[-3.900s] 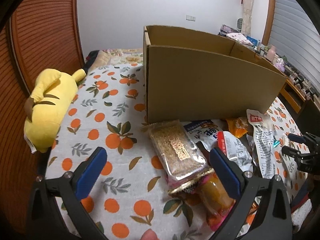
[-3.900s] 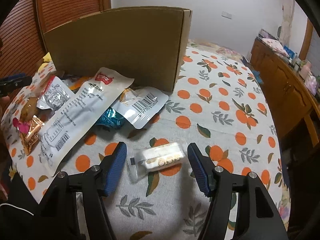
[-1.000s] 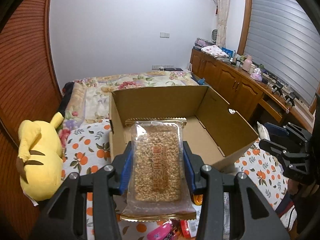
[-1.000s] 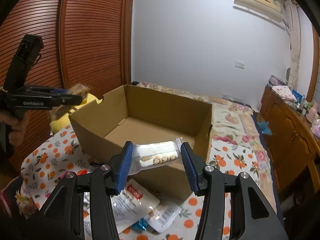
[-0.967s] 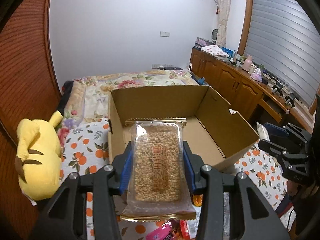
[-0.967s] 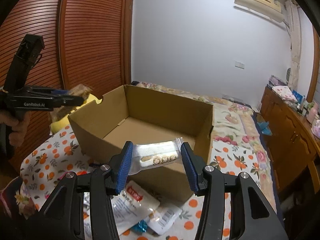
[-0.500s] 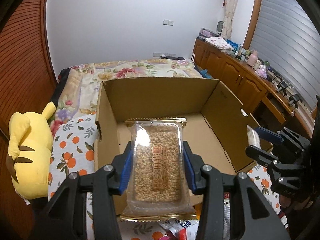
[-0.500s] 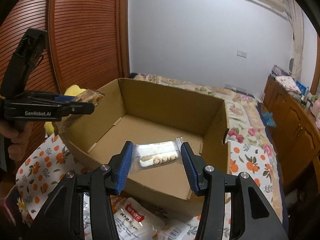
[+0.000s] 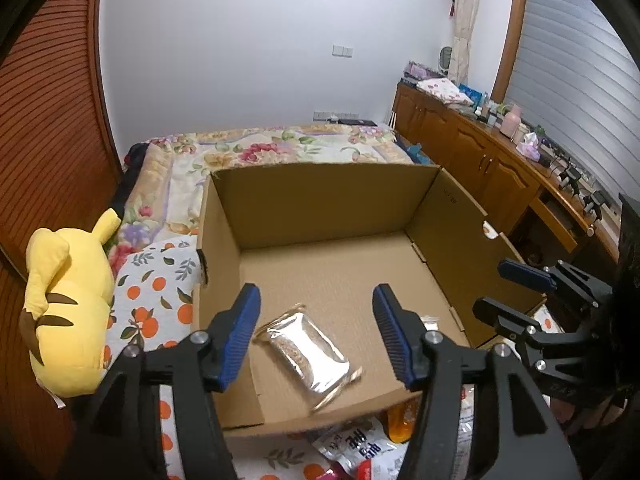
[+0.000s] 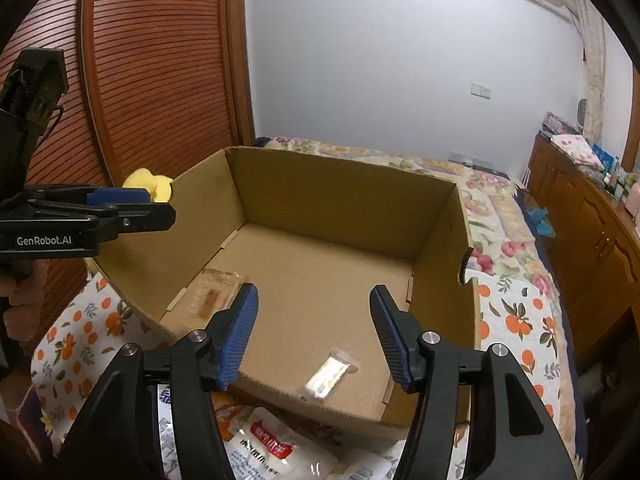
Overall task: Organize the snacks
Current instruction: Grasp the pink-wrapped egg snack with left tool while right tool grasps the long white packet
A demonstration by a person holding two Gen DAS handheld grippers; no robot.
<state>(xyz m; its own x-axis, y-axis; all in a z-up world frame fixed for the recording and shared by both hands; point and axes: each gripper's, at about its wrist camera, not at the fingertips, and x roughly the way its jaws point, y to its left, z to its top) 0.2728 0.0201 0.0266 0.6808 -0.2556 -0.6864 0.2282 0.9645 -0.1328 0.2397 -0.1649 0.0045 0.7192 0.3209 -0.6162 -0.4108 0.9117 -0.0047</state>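
Note:
An open cardboard box (image 9: 320,208) stands on the orange-print bedspread (image 9: 160,300). My left gripper (image 9: 315,294) hovers over its near left corner, its jaws opening and nothing between the pads. Below it, the clear grain-bar packet (image 9: 306,354) lies on the box floor; it also shows by the left wall in the right wrist view (image 10: 214,290). My right gripper (image 10: 314,294) hangs over the near right side, jaws opening and empty too. Beneath it, the small white biscuit packet (image 10: 330,372) looks blurred on the box floor. Each gripper appears side-on in the other's view: the right gripper (image 9: 504,292), the left gripper (image 10: 160,206).
A yellow plush toy (image 9: 68,312) lies left of the box. Several snack packets (image 10: 272,448) lie on the bedspread in front of the box's near wall. A wooden sideboard (image 9: 480,152) runs along the right, a slatted wooden door (image 10: 160,80) on the left.
Both grippers have opened and let go. The grain bar and the white packet have dropped from the jaws into the box.

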